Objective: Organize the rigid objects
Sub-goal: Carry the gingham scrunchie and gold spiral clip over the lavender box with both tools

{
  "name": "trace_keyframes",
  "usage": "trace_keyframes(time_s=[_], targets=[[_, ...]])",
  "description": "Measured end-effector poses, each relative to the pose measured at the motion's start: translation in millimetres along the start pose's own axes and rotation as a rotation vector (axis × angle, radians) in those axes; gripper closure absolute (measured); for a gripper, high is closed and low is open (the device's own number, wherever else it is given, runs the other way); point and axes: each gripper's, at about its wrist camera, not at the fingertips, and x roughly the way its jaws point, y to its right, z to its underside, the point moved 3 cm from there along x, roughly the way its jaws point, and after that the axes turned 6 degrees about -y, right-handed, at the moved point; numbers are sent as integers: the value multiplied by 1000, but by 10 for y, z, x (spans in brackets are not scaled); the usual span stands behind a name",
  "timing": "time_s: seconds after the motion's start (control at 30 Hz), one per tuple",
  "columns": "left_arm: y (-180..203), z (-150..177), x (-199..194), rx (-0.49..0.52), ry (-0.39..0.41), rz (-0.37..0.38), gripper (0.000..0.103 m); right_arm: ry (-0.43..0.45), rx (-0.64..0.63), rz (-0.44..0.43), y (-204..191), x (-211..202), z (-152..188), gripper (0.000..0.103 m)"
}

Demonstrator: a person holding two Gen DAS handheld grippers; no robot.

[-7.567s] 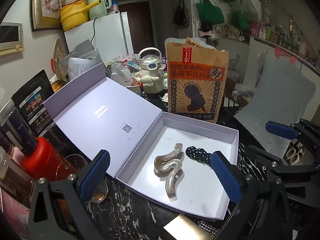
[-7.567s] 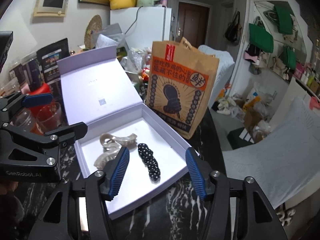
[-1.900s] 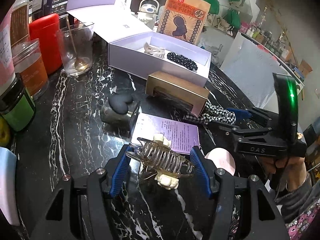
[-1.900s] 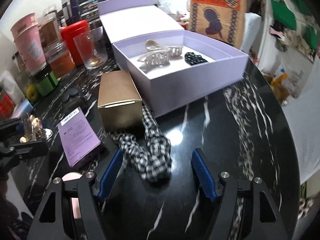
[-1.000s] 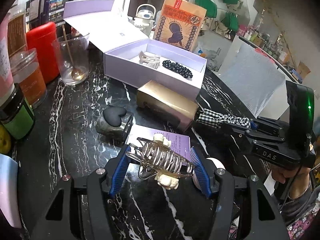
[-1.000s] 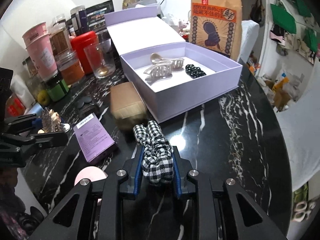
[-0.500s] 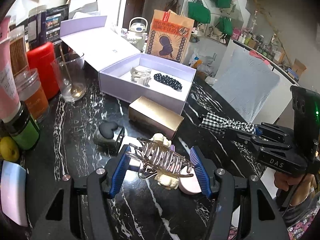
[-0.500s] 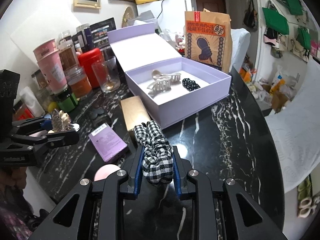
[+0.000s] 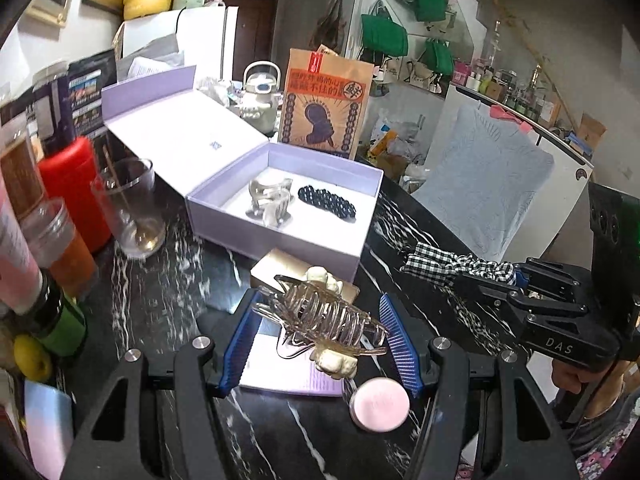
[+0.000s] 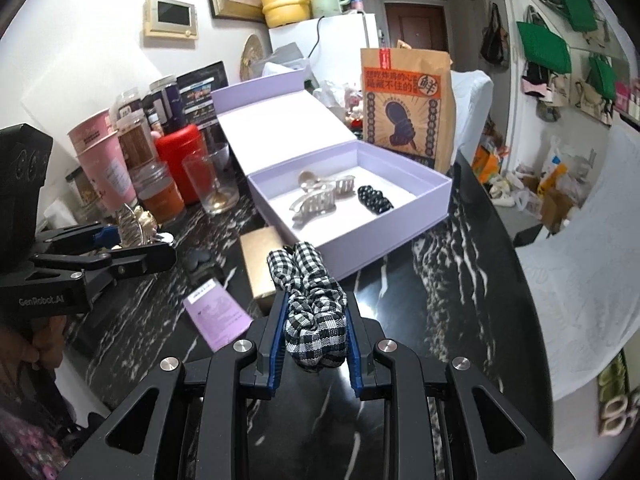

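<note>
The open lavender gift box (image 10: 404, 208) sits on the black marble table (image 10: 460, 264) and already holds a silver claw clip (image 10: 316, 200) and a black beaded clip (image 10: 374, 199), with bare floor left around them. It looks like light, stiff card, so it could slide if nudged.

The checked scrunchie (image 10: 312, 300) is pinched tight in the right gripper (image 10: 316, 344), off the table. It is soft and light; a grip across its bunched middle seems safe, though loose folds may snag the box wall.

The gold wire claw clip (image 9: 326, 314) hangs between the pads of the left gripper (image 9: 320, 344), clamped end to end. Its thin prongs and 2 cream ornaments look fragile and slippery, so a gentle hold on the frame seems wiser.
</note>
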Motion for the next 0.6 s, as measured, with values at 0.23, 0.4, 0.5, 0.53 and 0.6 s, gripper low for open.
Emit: trace_keyframes(time_s=[0.23,0.4,0.5,0.53,0.6], targets=[[-80,-204,126,4,16,-2,42,16,-6,6,72,112,-219,78],[-178,-401,224,-2,28,1,42,26,-12,20,127,208,-424,78],[-226,-531,271,2,40,-3,42,29,-14,34,170,258,-552,78],[-241,-582,283,4,48,-6,42,30,-15,37,181,267,-579,78],[-271,-671,306,11,58,-8,42,31,-20,44,204,297,-670,78]])
